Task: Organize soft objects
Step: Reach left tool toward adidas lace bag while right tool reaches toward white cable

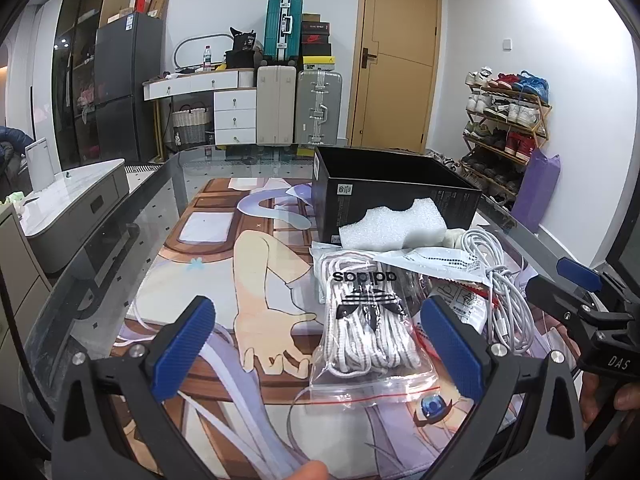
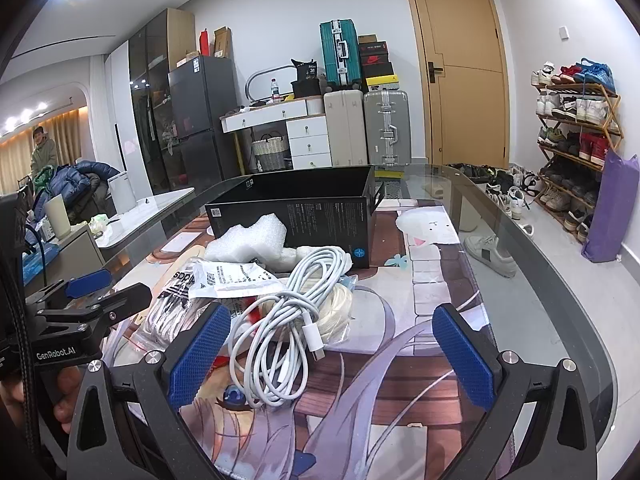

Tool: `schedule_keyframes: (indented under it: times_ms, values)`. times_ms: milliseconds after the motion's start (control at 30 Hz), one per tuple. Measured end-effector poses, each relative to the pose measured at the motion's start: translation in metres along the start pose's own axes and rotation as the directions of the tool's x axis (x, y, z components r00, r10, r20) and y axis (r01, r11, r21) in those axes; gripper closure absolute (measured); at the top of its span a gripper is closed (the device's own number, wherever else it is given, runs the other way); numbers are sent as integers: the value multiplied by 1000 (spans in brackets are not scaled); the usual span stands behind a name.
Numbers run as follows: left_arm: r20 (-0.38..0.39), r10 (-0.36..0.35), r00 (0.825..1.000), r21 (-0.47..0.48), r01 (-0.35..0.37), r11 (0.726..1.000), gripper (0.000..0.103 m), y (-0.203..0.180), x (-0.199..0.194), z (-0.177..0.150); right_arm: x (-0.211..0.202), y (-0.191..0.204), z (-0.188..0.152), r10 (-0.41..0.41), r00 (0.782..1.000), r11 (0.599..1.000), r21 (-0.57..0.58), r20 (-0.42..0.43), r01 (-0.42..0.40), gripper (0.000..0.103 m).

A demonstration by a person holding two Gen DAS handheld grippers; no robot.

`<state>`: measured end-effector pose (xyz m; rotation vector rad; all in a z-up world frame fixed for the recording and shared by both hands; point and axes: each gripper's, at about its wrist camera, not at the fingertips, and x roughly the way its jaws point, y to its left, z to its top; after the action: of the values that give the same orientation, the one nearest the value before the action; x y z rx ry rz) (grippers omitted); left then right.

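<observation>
A clear zip bag of white adidas laces [image 1: 370,332] lies on the printed mat, between the open fingers of my left gripper [image 1: 320,354], which is empty. A coiled white cable [image 2: 288,320] lies between the open fingers of my right gripper [image 2: 332,360], also empty; the cable shows in the left view too [image 1: 504,292]. Behind them lie a white foam block [image 1: 394,224] [image 2: 252,240], a packaged face mask [image 1: 436,260] [image 2: 236,276] and a cream lace bundle [image 2: 340,304]. An open black box [image 1: 394,188] [image 2: 296,208] stands behind the pile.
The printed mat [image 2: 440,280] covers a glass table [image 2: 532,240] whose curved edge runs right and far. A low grey cabinet [image 1: 76,200] stands left. Suitcases, a dresser, a door and a shoe rack [image 2: 576,128] are beyond.
</observation>
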<state>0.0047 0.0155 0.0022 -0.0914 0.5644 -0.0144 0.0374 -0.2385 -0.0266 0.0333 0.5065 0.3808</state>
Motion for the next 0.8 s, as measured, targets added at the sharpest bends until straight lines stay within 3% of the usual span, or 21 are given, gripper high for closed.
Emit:
schedule_keyframes:
  times_ms: [800]
  values:
    - [-32,-19,999,35,20,999,0,-4,14,0,7,4,-2,-24,1000,1000,-19,-13,24,0]
